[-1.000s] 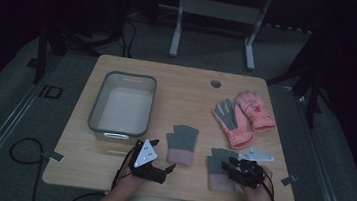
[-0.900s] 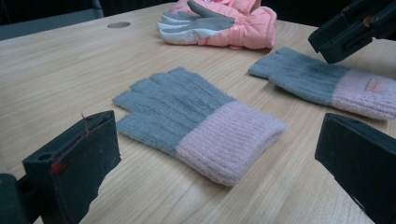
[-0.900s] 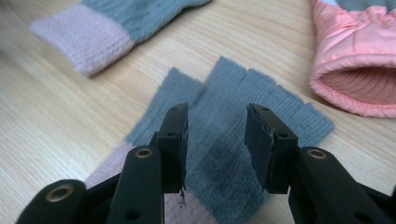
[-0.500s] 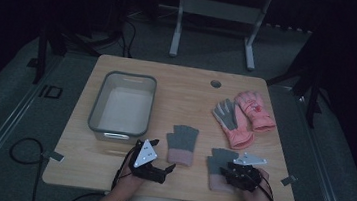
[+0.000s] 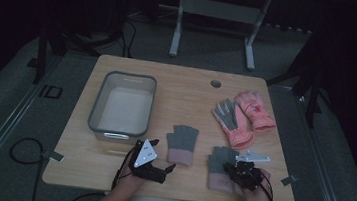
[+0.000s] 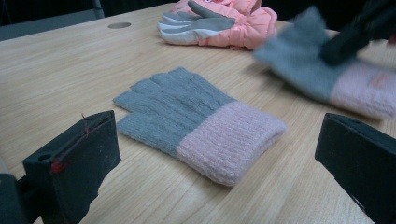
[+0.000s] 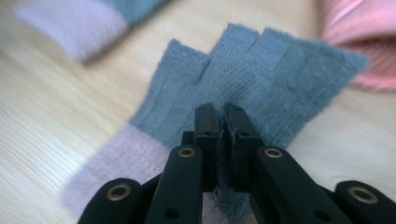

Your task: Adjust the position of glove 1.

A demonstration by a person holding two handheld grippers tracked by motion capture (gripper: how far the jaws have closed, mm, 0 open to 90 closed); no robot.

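Change since earlier frames: right gripper (image 5: 237,170) is sitting lower over the right knit glove (image 5: 220,162), and its jaws have just been closing, with a fold of grey knit between them.
Right gripper: pinching the right knit glove (image 7: 261,79) on its grey palm part, jaws nearly meeting on the fabric.
Right knit glove: lying flat near the desk's (image 5: 183,81) front edge, right of centre, pink cuff pointing toward the person.
Left gripper (image 5: 159,171): resting at the front edge, left of centre, jaws standing wide apart and gripping nothing.
Left knit glove (image 6: 196,123): lying just beyond the left gripper, untouched, cuff toward the front edge.
Pink ski gloves (image 5: 245,115): lying as a pair toward the desk's right edge, touching each other.
Grey bin (image 5: 96,107): standing at the left side.
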